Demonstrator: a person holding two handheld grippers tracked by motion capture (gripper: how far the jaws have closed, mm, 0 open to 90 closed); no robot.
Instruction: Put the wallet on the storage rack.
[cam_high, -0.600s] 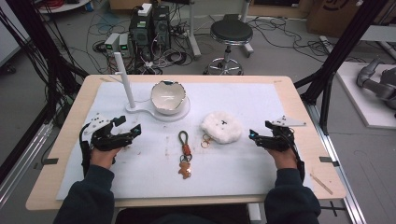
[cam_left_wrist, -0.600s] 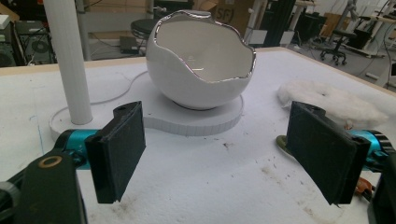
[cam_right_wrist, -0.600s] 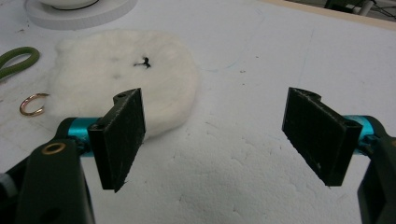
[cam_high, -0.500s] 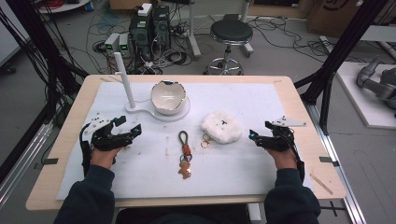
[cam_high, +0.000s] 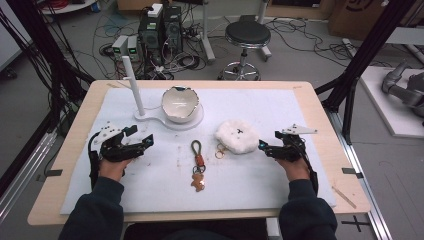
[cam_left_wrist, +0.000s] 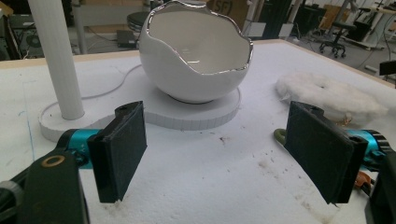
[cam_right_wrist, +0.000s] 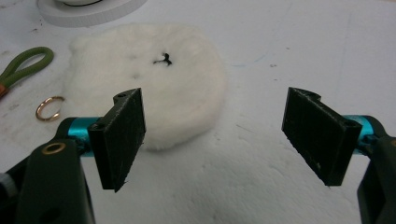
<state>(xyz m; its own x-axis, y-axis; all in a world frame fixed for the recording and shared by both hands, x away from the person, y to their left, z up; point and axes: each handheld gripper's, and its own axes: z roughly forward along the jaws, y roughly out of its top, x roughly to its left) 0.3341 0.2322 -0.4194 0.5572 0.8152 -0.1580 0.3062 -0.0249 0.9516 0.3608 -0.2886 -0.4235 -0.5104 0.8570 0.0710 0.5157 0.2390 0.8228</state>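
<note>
Nothing is picked up yet. The right gripper (cam_high: 266, 148) sits with its jaws wide just beside the fluffy pad (cam_high: 237, 135), which lies on the surface near the bowl (cam_high: 180, 103), its ring (cam_high: 219, 150) at its edge. The left gripper (cam_high: 140, 140) rests near the post (cam_high: 134, 86), jaws wide too, holding nothing. The keychain (cam_high: 198, 161) lies untouched between the two. Compared with a moment ago, the right gripper has edged toward the pad; the rest looks the same.
</note>
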